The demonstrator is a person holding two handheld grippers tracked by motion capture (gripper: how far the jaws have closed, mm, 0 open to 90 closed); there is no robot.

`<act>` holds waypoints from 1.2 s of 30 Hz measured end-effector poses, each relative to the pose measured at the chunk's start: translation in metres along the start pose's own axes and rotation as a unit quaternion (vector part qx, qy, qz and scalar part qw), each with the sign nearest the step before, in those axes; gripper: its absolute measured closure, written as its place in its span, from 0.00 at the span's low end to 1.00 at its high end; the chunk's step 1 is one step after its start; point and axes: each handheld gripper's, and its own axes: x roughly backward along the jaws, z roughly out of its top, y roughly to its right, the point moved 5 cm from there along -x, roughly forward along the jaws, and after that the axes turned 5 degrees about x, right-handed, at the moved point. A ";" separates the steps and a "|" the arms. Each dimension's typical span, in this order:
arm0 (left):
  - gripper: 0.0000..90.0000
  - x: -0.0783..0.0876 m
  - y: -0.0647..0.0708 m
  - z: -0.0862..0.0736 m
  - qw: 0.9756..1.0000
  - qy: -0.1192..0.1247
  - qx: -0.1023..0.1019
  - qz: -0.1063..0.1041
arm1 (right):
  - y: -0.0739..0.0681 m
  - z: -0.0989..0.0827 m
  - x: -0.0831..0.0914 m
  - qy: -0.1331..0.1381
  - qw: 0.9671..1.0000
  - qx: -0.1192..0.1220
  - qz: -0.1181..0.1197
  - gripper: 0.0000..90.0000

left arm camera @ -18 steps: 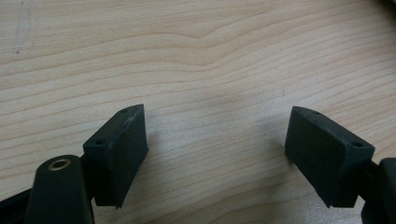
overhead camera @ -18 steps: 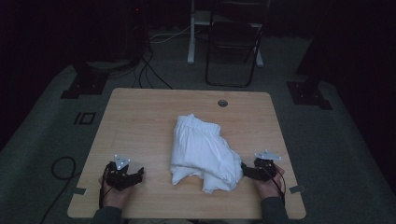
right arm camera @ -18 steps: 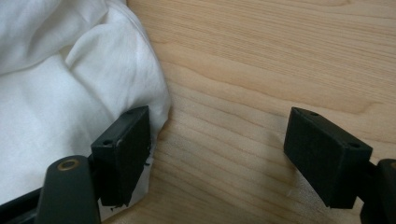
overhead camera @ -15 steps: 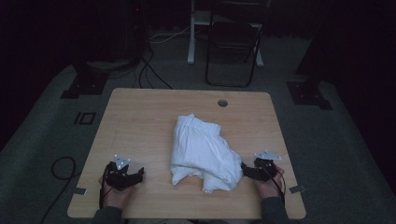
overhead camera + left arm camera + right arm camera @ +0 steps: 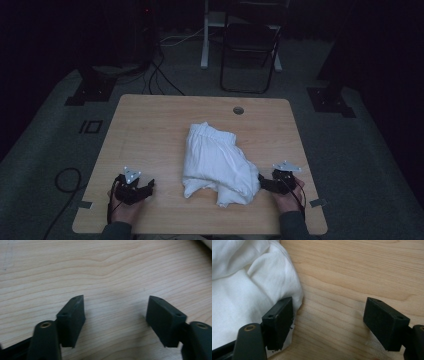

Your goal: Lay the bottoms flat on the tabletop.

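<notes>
A crumpled white cloth (image 5: 216, 162) lies in a heap on the middle of the wooden table (image 5: 150, 130). My left gripper (image 5: 142, 187) rests near the table's front left, apart from the cloth, and is open over bare wood (image 5: 115, 312). My right gripper (image 5: 262, 182) sits at the front right, against the cloth's right edge. In the right gripper view it is open (image 5: 328, 315); the cloth (image 5: 244, 285) bulges beside and behind the left pad, and bare wood lies between the jaws.
A round cable hole (image 5: 238, 110) sits near the table's far edge. Behind the table stand a dark folding chair (image 5: 250, 45) and a white stand (image 5: 205, 35). Cables (image 5: 160, 75) trail over the grey floor, and black stand feet (image 5: 90, 87) flank the table.
</notes>
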 end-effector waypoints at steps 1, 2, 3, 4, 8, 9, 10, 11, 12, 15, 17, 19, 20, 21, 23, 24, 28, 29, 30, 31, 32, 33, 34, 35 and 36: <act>0.40 0.000 0.001 0.000 1.000 0.000 -0.001 -0.001 | 0.000 0.000 0.000 0.000 1.000 0.000 0.000 0.28; 0.43 0.001 0.002 0.000 1.000 -0.001 -0.002 -0.005 | 0.000 -0.001 0.001 0.000 1.000 0.000 -0.001 0.29; 0.46 0.001 0.003 0.001 1.000 -0.003 -0.001 -0.011 | 0.000 -0.001 0.001 0.000 1.000 -0.002 -0.002 0.30; 0.47 0.002 0.005 0.001 1.000 -0.004 0.001 -0.018 | 0.000 -0.001 0.002 0.000 1.000 -0.003 -0.003 0.32; 0.47 0.005 0.013 0.005 0.999 0.001 -0.005 -0.032 | -0.001 -0.001 0.004 -0.001 1.000 -0.002 -0.003 0.36; 0.47 0.007 0.017 0.007 0.999 0.004 -0.009 -0.037 | -0.001 -0.001 0.004 0.000 1.000 -0.001 -0.002 0.38; 0.46 0.008 0.020 0.009 0.999 0.007 -0.013 -0.041 | -0.002 -0.001 0.005 0.000 1.000 -0.002 -0.002 0.40; 0.46 0.010 0.026 0.013 0.999 0.013 -0.017 -0.047 | -0.002 -0.001 0.006 0.001 1.000 0.000 -0.002 0.40; 0.46 0.011 0.029 0.015 0.998 0.015 -0.018 -0.051 | -0.003 -0.001 0.006 0.003 1.000 0.000 -0.002 0.40; 0.45 0.013 0.038 0.021 0.997 0.024 -0.024 -0.062 | -0.004 0.001 0.009 0.011 1.000 0.003 -0.003 0.41; 0.45 0.014 0.045 0.026 0.997 0.027 -0.034 -0.067 | -0.004 0.002 0.011 0.016 1.000 0.003 -0.003 0.41; 0.45 0.016 0.053 0.031 0.996 0.031 -0.045 -0.074 | -0.005 0.003 0.014 0.020 1.000 0.002 -0.001 0.41; 0.45 0.018 0.057 0.033 0.995 0.035 -0.048 -0.079 | -0.006 0.003 0.015 0.023 1.000 0.001 0.000 0.41; 0.45 0.020 0.061 0.036 0.994 0.037 -0.054 -0.084 | -0.006 0.004 0.016 0.025 1.000 0.001 0.001 0.41; 0.44 0.022 0.068 0.041 0.993 0.042 -0.062 -0.091 | -0.007 0.005 0.018 0.031 1.000 0.001 0.003 0.41; 0.44 0.022 0.068 0.041 0.993 0.042 -0.062 -0.091 | -0.008 0.005 0.018 0.031 1.000 0.000 0.004 0.41; 0.44 0.024 0.083 0.049 0.991 0.047 -0.078 -0.102 | -0.009 0.004 0.018 0.030 1.000 0.002 0.005 0.41; 0.44 0.024 0.083 0.049 0.991 0.047 -0.078 -0.102 | -0.009 0.004 0.018 0.029 1.000 0.001 0.005 0.41; 0.43 0.023 0.094 0.054 0.988 0.051 -0.091 -0.112 | -0.009 0.004 0.018 0.028 1.000 0.000 0.005 0.41; 0.42 0.023 0.098 0.056 0.987 0.053 -0.095 -0.116 | -0.009 0.004 0.017 0.028 1.000 0.000 0.005 0.41; 0.42 0.023 0.102 0.057 0.986 0.054 -0.098 -0.121 | -0.009 0.004 0.017 0.027 1.000 0.001 0.006 0.41; 0.41 0.023 0.106 0.058 0.985 0.055 -0.104 -0.124 | -0.009 0.004 0.016 0.026 1.000 0.001 0.006 0.41; 0.41 0.023 0.110 0.059 0.984 0.057 -0.106 -0.129 | -0.009 0.004 0.016 0.025 1.000 0.000 0.006 0.41; 0.41 0.023 0.114 0.061 0.983 0.059 -0.110 -0.132 | -0.009 0.003 0.016 0.024 1.000 0.000 0.007 0.41; 0.40 0.024 0.118 0.062 0.982 0.059 -0.114 -0.136 | -0.009 0.004 0.016 0.024 1.000 0.000 0.007 0.41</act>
